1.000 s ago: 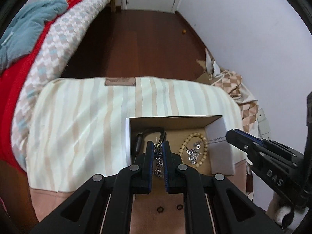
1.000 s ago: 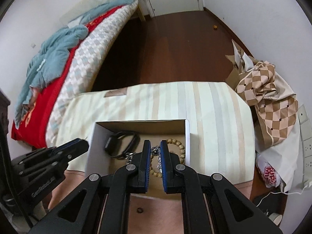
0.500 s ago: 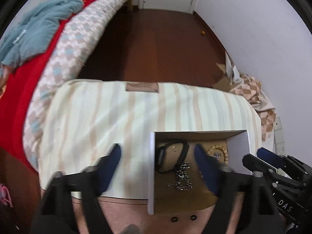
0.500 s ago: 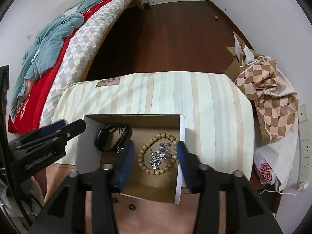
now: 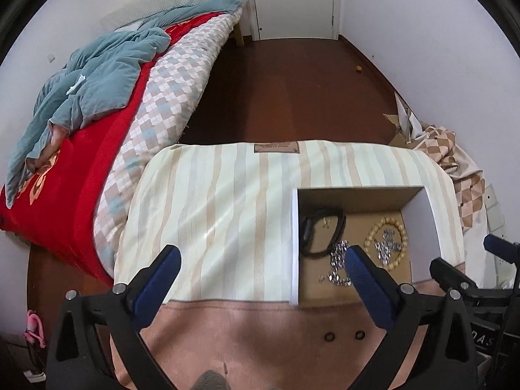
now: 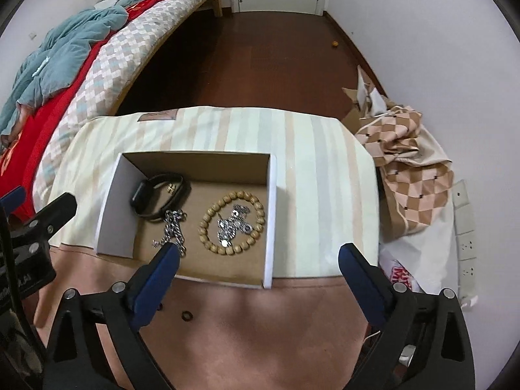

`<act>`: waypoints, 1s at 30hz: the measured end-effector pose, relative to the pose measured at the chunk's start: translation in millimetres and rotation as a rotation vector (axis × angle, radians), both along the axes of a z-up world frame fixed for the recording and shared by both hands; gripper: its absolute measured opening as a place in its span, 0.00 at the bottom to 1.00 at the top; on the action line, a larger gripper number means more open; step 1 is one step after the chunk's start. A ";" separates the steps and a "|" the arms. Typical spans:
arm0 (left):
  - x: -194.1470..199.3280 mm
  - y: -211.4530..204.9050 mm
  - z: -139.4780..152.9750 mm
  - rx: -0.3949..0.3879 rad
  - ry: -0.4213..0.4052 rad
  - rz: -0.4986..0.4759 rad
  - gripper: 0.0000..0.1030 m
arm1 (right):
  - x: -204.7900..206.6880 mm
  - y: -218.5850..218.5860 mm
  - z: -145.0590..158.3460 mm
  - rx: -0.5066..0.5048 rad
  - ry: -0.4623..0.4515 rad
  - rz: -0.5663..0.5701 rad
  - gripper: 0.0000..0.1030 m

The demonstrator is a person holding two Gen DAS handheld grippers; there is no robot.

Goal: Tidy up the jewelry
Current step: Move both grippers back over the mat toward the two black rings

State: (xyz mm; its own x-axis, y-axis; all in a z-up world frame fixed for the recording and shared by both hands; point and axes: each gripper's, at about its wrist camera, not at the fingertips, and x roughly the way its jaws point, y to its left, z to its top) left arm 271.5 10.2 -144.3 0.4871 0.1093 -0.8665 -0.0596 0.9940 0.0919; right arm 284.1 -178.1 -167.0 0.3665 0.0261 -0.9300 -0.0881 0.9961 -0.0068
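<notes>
Chain (image 6: 172, 227) end hidden behind left blue finger (image 6: 156, 276) in right wrist view; label (image 5: 276, 147) text too small to read; bed (image 5: 81, 162) cut off at pic edge.

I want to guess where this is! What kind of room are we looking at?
Most likely a bedroom in someone's home. There is a bed with a red cover and a rumpled blue blanket, a dark wooden floor and a white door. A box of jewelry sits on a striped cushion.
</notes>
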 end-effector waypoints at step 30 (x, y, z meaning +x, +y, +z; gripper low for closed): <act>-128.6 -25.2 105.6 -0.065 -0.227 -0.042 1.00 | -131.9 -22.0 134.1 -0.017 -0.306 -0.063 0.97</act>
